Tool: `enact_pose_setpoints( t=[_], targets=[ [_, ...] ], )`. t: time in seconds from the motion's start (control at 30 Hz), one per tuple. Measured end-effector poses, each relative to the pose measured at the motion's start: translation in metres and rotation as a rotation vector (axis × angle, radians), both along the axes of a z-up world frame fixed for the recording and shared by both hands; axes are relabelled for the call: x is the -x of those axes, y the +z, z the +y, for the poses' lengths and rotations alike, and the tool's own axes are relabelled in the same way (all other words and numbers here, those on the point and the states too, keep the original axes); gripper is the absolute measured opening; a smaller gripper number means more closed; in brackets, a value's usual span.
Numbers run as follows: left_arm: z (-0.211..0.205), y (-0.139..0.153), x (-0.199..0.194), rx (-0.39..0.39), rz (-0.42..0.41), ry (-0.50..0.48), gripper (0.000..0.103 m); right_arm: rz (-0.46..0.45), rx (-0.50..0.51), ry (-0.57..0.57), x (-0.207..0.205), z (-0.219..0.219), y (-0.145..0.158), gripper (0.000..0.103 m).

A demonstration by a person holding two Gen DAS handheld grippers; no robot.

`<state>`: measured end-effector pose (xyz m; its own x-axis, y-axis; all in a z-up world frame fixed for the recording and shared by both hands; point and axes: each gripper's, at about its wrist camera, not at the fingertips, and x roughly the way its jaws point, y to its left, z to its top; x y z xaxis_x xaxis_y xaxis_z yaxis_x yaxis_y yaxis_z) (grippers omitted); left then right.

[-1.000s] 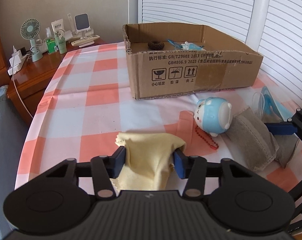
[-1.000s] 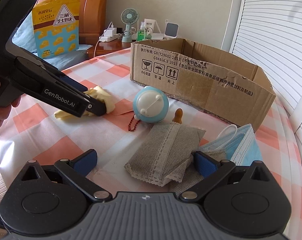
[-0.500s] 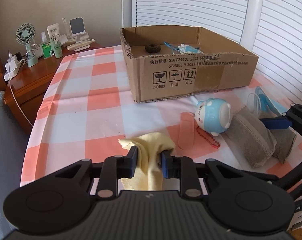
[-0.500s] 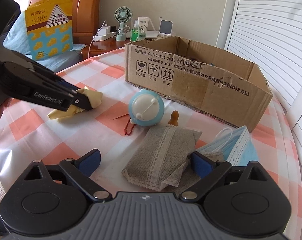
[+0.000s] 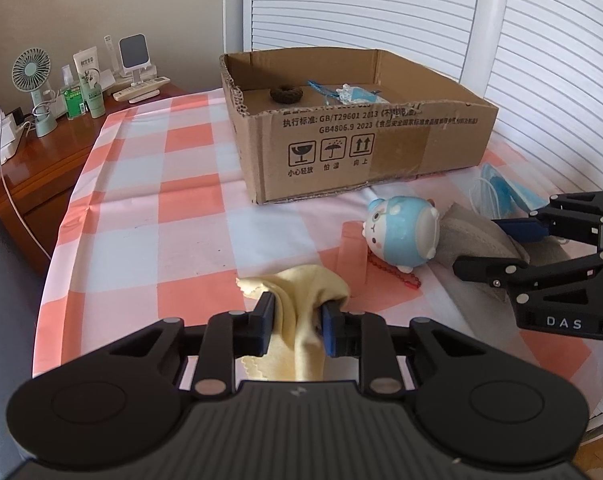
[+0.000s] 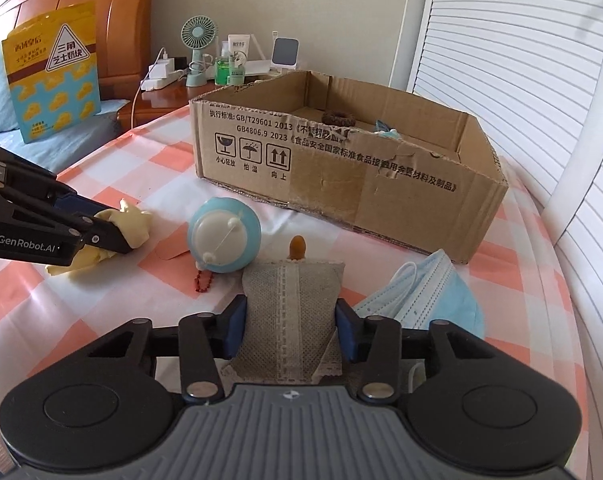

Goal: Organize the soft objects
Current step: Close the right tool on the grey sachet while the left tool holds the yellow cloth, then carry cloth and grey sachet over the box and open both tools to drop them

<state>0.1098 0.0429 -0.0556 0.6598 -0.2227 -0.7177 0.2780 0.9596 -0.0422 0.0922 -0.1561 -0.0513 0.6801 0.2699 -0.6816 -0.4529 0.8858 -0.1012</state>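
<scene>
My left gripper (image 5: 297,322) clenches one yellow cloth (image 5: 301,300) on the checked tablecloth (image 5: 149,240); my right gripper (image 6: 291,326), jaws just closing, squeezes one grey pouch (image 6: 291,320) (its near end hidden). One cardboard box (image 6: 341,176) beyond.

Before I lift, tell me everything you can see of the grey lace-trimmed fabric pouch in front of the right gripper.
The grey woven fabric pouch is soft and pillow-like, with a pale lace strip down its middle and scalloped lace along its near edge. It lies flat on the pink-and-white checked tablecloth, between the round blue plush toy and the light blue face mask. The right hand-held gripper has just been closing, and its blue pads now press on both sides of the pouch. A small orange tip shows beyond its far edge.
</scene>
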Motion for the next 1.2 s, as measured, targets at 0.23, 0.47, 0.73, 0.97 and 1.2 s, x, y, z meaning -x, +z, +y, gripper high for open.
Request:
enact_pose_setpoints(
  t=[0.23,0.47,0.73,0.97,1.2],
  targets=[
    [0.0,0.013,0.005,-0.017,-0.011,-0.046,0.022,-0.012,-0.018,-0.004,0.005,-0.003,0.01,0.04],
    [0.003,0.035,0.011,-0.019,-0.019,-0.09,0.022,-0.042,-0.033,0.006,0.018,-0.011,0.03,0.04],
    [-0.002,0.068,0.012,-0.031,-0.078,-0.141,0.022,-0.082,-0.051,0.034,0.027,-0.02,0.061,0.04],
    [-0.016,0.102,-0.009,-0.045,-0.173,-0.17,0.022,-0.108,-0.059,0.044,0.025,-0.028,0.079,0.04],
    [-0.043,0.118,-0.073,-0.072,-0.239,-0.168,0.022,-0.127,-0.061,0.033,0.016,-0.036,0.088,0.04]
  ],
)
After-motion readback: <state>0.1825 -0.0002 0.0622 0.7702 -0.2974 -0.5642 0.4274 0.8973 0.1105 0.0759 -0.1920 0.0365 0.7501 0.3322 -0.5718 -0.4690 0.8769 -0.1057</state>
